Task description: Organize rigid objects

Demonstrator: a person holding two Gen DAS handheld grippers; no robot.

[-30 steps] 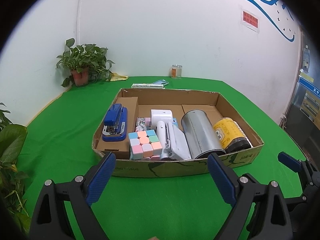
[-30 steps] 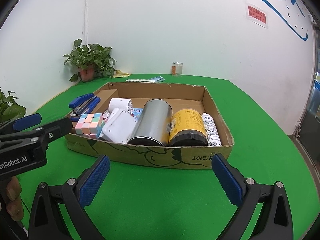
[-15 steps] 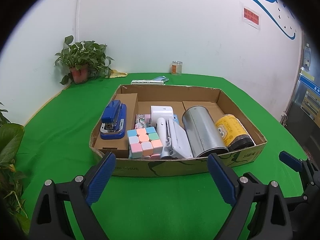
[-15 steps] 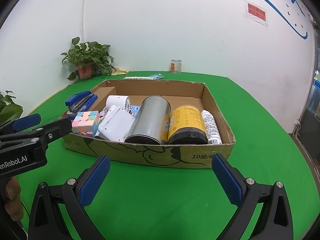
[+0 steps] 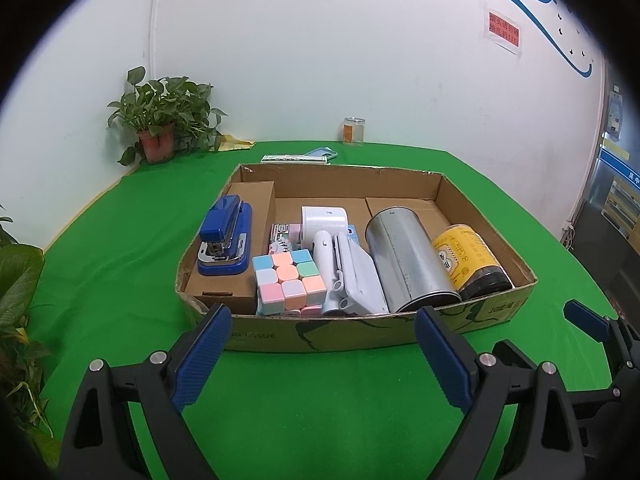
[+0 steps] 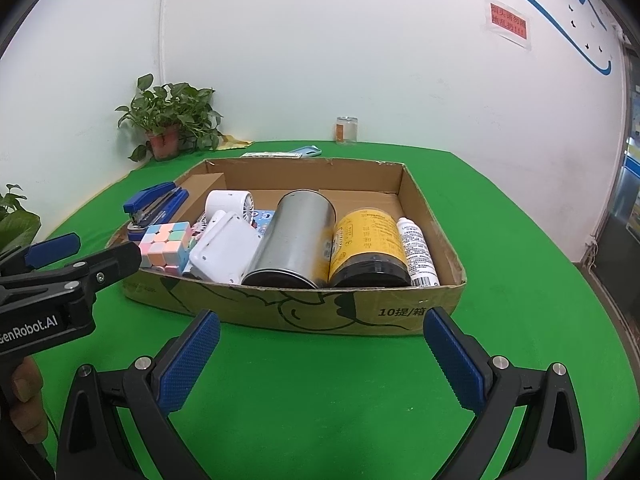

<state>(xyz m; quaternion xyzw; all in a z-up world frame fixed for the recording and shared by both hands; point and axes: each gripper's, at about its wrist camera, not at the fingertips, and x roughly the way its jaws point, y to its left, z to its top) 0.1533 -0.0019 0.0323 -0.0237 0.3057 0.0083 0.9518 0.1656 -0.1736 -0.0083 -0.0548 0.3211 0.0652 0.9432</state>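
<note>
A shallow cardboard box [image 5: 360, 332] [image 6: 320, 312] sits on the green table. Side by side in it lie a blue stapler [image 5: 224, 240] on a small carton, a pastel puzzle cube [image 5: 290, 282], a white fan [image 5: 324, 220], a white folded device [image 5: 360, 284], a silver tin [image 5: 404, 256] [image 6: 296, 240], a yellow jar [image 5: 468, 260] [image 6: 368, 244] and a white bottle [image 6: 416, 252]. My left gripper [image 5: 322, 352] hovers open in front of the box's near wall, empty. My right gripper [image 6: 322, 354] is likewise open and empty before the box.
A potted plant [image 5: 160, 128] stands in the back left corner, and more leaves [image 5: 16, 280] crowd the table's left edge. A small glass jar [image 5: 354, 131] and flat items [image 5: 304, 157] lie behind the box. A hand [image 6: 26, 400] holds the left gripper's handle.
The box and its contents have shifted slightly in both views as the grippers drifted a little. Both sets of jaws stay as wide as before.
</note>
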